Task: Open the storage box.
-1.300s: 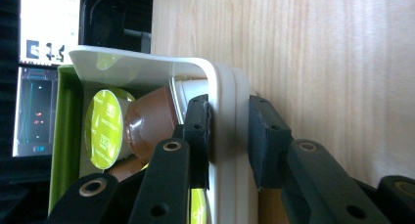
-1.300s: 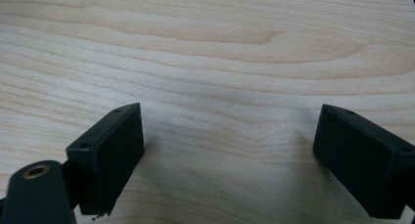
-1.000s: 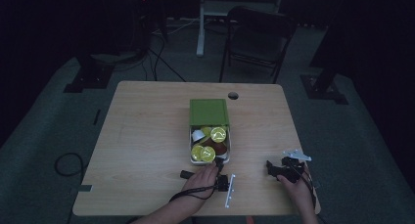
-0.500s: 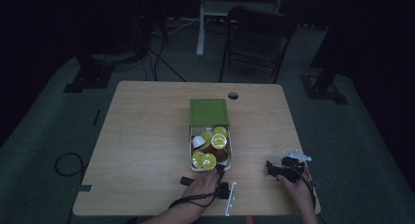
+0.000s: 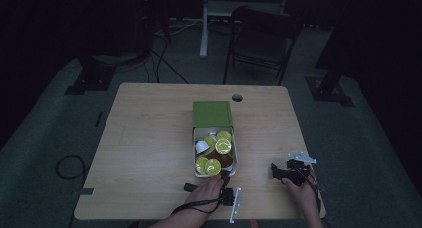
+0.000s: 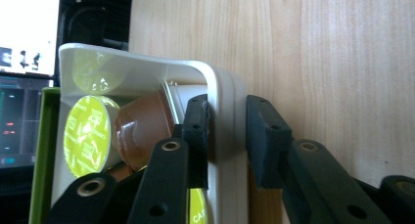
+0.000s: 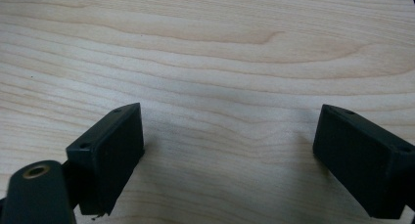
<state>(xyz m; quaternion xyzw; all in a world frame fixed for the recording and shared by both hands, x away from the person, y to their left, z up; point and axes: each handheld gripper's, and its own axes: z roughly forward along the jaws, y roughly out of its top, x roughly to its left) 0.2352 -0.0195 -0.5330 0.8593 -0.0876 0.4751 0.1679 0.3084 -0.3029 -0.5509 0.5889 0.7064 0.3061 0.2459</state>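
1. Bench (image 5: 149,138): pale wood top with a small round hole near the far edge, standing on a dark floor; a chair (image 5: 261,36) stands beyond it.
2. Tray (image 5: 215,174): white, open-topped, lying at the middle of the bench with its long side running away from the person. Its far end sits in a green box sleeve (image 5: 212,113).
3. Capsules (image 5: 213,166): several in the tray, most showing yellow-green foil lids, at least one brown-bodied and one white. In the left gripper view a brown capsule lies on its side just inside the near tray wall, beside a yellow-green lid.
4. Left tongs (image 6: 227,136): held in the person's left hand (image 5: 209,190) at the near end of the tray. The jaws straddle the tray's wall, one inside and one outside. The inner jaw lies against the wall; a narrow gap shows at the outer jaw, so they are not clamped tight.
5. Right tongs (image 7: 227,158): held in the person's right hand (image 5: 301,190) near the bench's right front corner, well apart from the tray. The jaws stand wide apart over bare wood, with nothing between them.
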